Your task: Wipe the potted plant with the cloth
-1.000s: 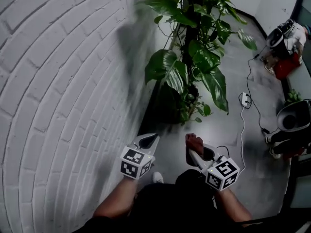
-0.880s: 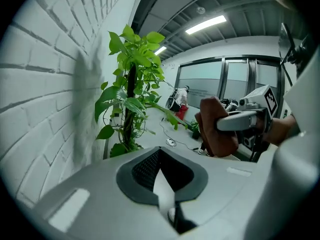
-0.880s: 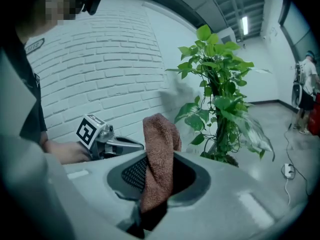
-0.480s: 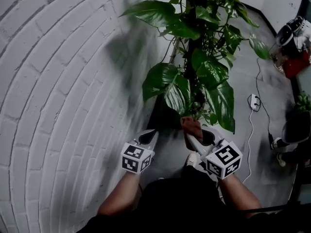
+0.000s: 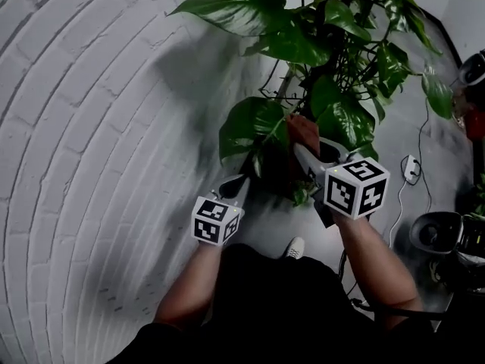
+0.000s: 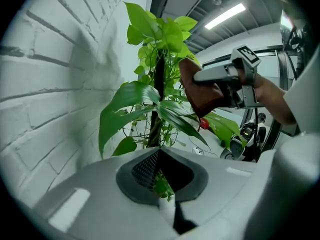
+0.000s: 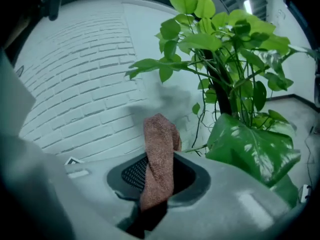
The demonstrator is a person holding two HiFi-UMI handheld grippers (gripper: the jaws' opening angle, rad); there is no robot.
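the right hand-held gripper (image 5: 298, 149), clamped on a nubby brown cloth (image 7: 160, 154), has risen to the potted plant (image 5: 250, 123) with glossy heart-shaped leaves; the left hand-held gripper (image 5: 242, 181) stays low, jaws together, empty.

The cloth (image 7: 159, 154) pinched in my right gripper (image 7: 156, 186) is a rust-brown fabric, nubbly like terry and fully matt. Its shell looks like smooth, matt grey plastic, and the inner pads (image 7: 132, 173) are dark with a fine mesh texture. My left gripper (image 6: 167, 184) has the same plastic and mesh. The marker cube (image 5: 356, 189) has flat printed faces with a slight sheen. The potted plant (image 5: 250, 123) has waxy, glossy leaves that catch light in pale patches. The brick wall (image 5: 91, 127) is painted white, matt and rough, with recessed joints. The floor (image 5: 273, 230) is smooth, grey and faintly reflective.
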